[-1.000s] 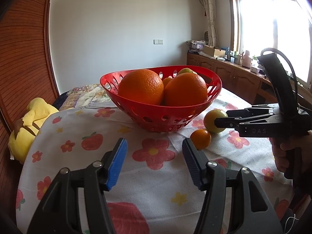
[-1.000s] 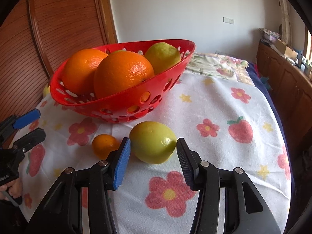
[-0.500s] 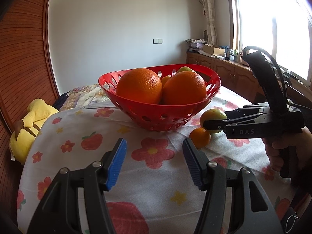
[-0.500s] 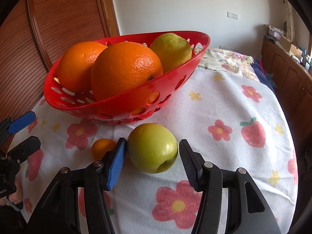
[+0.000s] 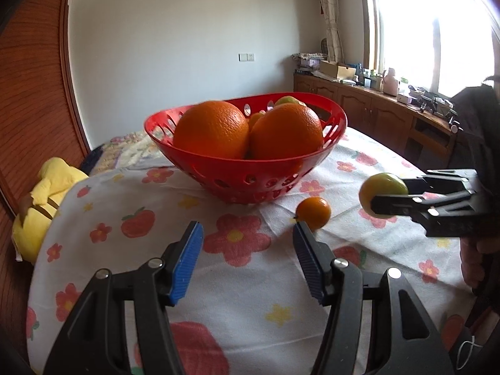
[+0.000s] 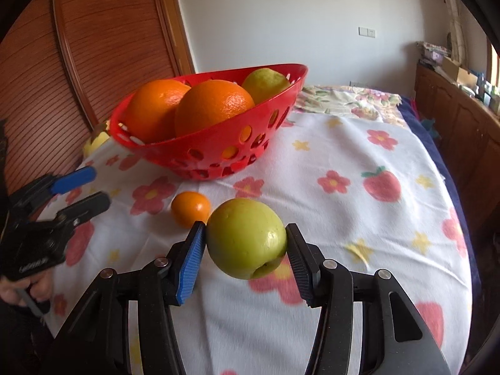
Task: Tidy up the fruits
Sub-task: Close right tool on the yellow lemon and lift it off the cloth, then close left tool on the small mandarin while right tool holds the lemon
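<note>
A red perforated basket [image 5: 250, 175] [image 6: 218, 143] stands on the flowered tablecloth and holds two big oranges [image 5: 212, 131] [image 6: 212, 106] and a green fruit [image 6: 265, 81]. My right gripper [image 6: 245, 243] is shut on a green apple [image 6: 247, 237] [image 5: 382, 187] and holds it above the cloth, in front of the basket. A small tangerine [image 5: 313, 212] [image 6: 190, 207] lies on the cloth beside the basket. My left gripper [image 5: 248, 250] is open and empty, low over the cloth, just left of the tangerine.
A yellow plush toy [image 5: 43, 200] lies at the table's left edge by the wooden wall. A wooden cabinet [image 5: 390, 118] with clutter runs under the window at the right. The floral cloth [image 6: 359, 162] stretches to the right of the basket.
My right gripper has closed on the green apple and lifted it off the cloth, pulling back from the basket. The left gripper has shifted slightly; the tangerine has stayed put.
</note>
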`<state>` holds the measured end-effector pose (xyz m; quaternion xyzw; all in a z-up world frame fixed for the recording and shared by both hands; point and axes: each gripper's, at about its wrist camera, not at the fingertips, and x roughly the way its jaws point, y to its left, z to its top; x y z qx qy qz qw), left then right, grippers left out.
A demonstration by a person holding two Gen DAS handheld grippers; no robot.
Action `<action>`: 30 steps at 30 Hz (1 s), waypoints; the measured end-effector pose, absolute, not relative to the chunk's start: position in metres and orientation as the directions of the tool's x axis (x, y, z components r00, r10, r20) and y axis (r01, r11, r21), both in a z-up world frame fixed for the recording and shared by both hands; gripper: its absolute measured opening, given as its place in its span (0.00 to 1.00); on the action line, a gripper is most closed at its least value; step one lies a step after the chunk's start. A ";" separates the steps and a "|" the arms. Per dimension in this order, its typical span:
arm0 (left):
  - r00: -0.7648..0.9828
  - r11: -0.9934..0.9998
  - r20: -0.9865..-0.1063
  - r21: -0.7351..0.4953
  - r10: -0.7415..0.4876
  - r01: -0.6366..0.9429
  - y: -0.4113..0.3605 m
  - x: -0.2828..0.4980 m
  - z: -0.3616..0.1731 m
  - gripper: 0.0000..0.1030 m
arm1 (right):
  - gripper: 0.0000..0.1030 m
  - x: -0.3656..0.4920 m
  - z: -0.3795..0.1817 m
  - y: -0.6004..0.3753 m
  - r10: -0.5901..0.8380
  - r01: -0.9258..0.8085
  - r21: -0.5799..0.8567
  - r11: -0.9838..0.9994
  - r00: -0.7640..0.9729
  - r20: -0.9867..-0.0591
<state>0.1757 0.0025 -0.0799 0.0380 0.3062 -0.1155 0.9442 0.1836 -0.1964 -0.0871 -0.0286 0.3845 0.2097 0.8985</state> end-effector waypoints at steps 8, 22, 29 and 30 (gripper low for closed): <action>0.760 0.958 -0.606 -0.014 -0.235 0.286 -0.022 0.182 -0.073 0.58 | 0.51 0.154 -0.087 -0.205 0.362 -0.397 0.114 0.911 0.636 -0.682; 0.667 0.936 -0.695 -0.023 -0.268 0.352 -0.065 0.217 -0.082 0.47 | 0.51 0.141 -0.093 -0.217 0.364 -0.375 0.136 0.917 0.648 -0.669; 0.641 0.938 -0.731 0.001 -0.236 0.346 -0.073 0.232 -0.091 0.48 | 0.51 0.142 -0.095 -0.216 0.359 -0.378 0.124 0.917 0.652 -0.668; 0.634 0.939 -0.738 0.005 -0.230 0.345 -0.074 0.234 -0.093 0.48 | 0.51 0.142 -0.095 -0.216 0.359 -0.378 0.124 0.917 0.651 -0.669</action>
